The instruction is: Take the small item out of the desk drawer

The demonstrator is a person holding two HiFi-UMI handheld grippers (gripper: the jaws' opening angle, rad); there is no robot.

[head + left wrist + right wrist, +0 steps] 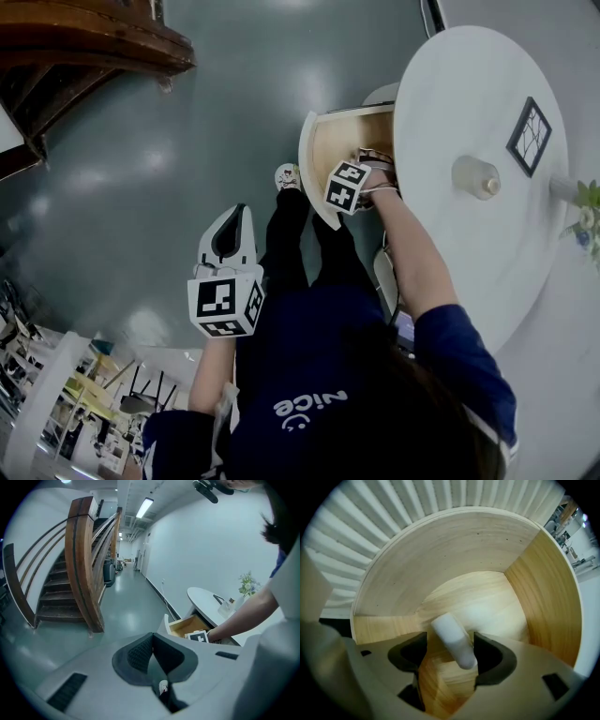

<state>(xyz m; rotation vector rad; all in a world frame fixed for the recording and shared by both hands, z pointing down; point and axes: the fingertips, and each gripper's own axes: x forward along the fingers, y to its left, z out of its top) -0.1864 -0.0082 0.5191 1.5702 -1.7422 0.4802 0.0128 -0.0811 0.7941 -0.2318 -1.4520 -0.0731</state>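
Right hand-held gripper — tube between jaws, unseen overhead

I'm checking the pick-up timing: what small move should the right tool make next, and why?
Probably close the right tool: its jaws stand apart in the open drawer, with the white cylinder lying between them, not yet gripped.

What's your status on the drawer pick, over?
Left gripper shut, empty, away from the desk. Right gripper open inside the drawer, jaws straddling the white cylinder, no grip yet. No obstruction seen.
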